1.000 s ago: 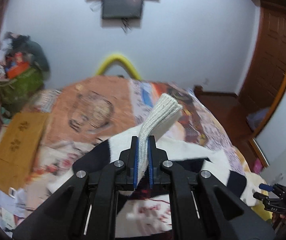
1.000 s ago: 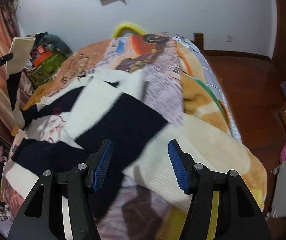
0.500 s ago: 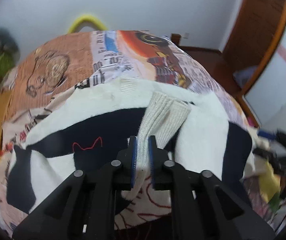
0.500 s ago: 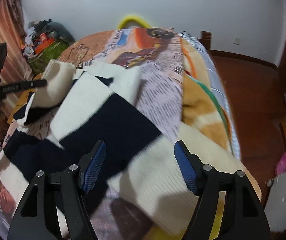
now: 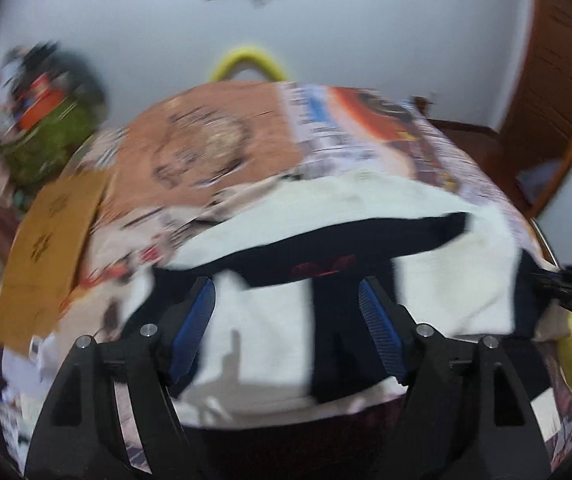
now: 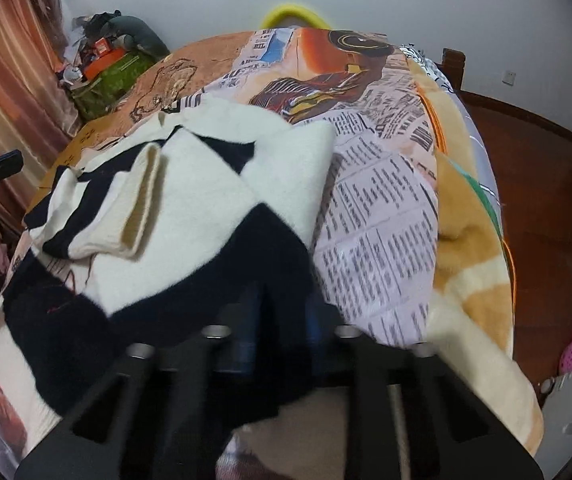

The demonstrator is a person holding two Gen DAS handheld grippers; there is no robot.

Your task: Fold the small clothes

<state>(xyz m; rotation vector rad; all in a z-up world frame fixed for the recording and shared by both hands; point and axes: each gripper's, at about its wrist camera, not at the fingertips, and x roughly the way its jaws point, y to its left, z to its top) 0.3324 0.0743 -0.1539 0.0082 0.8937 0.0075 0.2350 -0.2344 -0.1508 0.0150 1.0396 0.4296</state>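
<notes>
On the bed (image 6: 466, 216), the black-and-cream sweater (image 6: 206, 216) lies spread while the right hand-held gripper (image 6: 274, 340) pinches its near dark edge and the left hand-held gripper (image 5: 286, 320), empty, is opening above it.

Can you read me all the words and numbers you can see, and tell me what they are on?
None can be read for sure.
Bed cover: newspaper-style print all over, letters too small and smeared to read.
Orange box in the corner pile: a label shows, too small to read.
Striped sweater: red stitching, blurred; cannot tell if it is letters.
Brown cardboard: dark marks, no readable words.
</notes>
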